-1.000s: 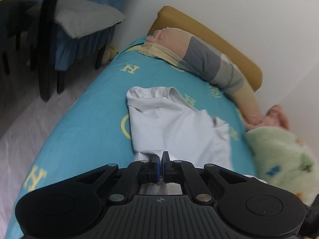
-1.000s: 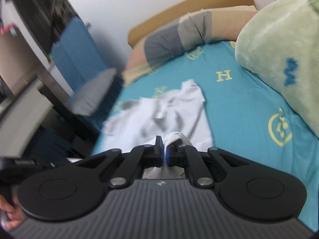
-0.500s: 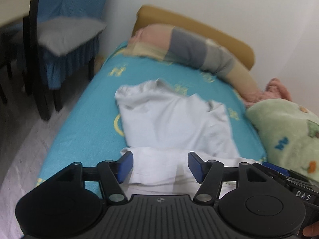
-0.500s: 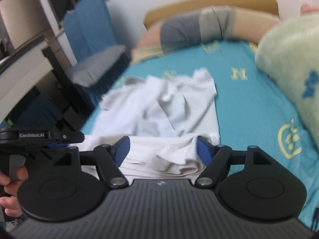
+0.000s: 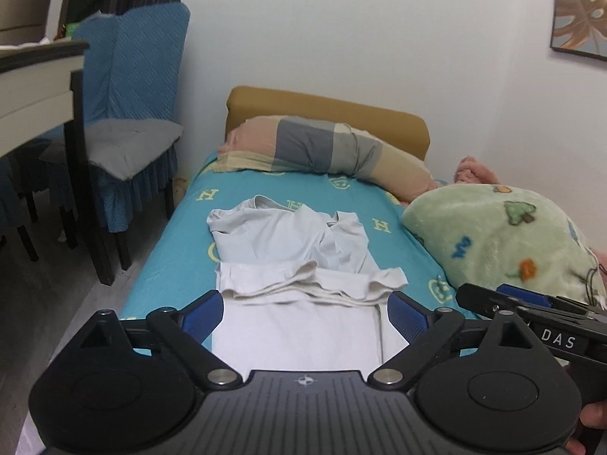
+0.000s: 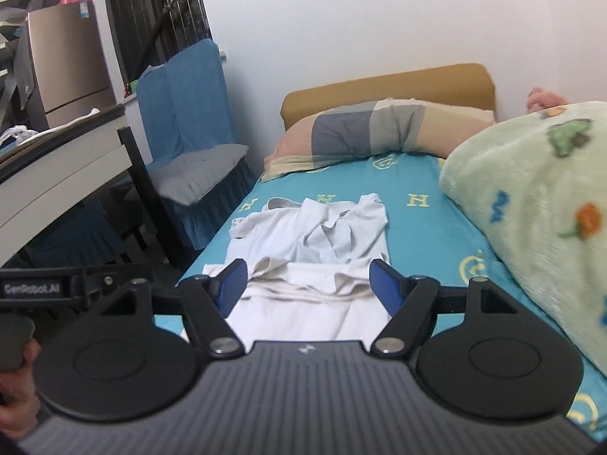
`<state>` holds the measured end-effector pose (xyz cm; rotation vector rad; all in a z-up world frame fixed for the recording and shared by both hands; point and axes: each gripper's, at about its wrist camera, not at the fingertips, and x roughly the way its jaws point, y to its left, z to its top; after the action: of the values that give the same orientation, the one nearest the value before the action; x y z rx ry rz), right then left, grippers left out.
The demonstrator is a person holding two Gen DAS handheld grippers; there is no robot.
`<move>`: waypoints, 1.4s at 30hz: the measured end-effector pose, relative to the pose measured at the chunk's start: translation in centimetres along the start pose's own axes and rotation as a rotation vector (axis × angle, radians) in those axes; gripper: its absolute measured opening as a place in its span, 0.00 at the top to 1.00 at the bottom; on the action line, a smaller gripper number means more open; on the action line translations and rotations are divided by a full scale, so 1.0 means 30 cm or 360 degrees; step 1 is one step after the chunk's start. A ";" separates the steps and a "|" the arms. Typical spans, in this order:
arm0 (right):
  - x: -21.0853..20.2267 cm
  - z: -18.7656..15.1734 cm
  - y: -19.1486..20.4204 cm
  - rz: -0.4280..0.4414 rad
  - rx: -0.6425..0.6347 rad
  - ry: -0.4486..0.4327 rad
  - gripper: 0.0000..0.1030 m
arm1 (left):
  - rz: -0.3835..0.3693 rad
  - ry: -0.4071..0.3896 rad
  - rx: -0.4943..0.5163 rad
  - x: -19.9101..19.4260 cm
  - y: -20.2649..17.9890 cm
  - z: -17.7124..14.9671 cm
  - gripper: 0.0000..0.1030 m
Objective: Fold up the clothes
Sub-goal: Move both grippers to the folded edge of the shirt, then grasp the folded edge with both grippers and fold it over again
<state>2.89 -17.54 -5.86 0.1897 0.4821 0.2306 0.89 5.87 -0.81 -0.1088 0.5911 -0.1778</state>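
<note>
A white shirt [image 5: 296, 265] lies on the turquoise bed sheet [image 5: 182, 258], its lower part folded up over the body, collar toward the pillow. It also shows in the right wrist view [image 6: 315, 250]. My left gripper [image 5: 305, 313] is open and empty, held back from the near folded edge. My right gripper [image 6: 309, 282] is open and empty, also just behind that edge. The right gripper's body [image 5: 538, 326] shows at the right of the left wrist view.
A striped pillow [image 5: 322, 148] lies at the bed's head against a mustard headboard [image 5: 326, 106]. A green fleece blanket [image 5: 504, 235] is heaped on the right. A blue-covered chair [image 5: 129, 113] and a table [image 5: 34, 87] stand left of the bed.
Both grippers were shut on the shirt's hem one second ago. They laid it over the shirt, opened, and drew back and up from the fold.
</note>
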 end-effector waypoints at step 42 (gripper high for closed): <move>0.273 -0.406 -0.287 0.0236 0.1608 0.0634 0.34 | -0.0060 0.0695 -0.1341 0.373 0.321 -0.326 0.44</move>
<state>5.62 -22.09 -22.03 1.1846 0.9566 0.1505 5.84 12.58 -16.43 -0.9147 1.0727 0.0256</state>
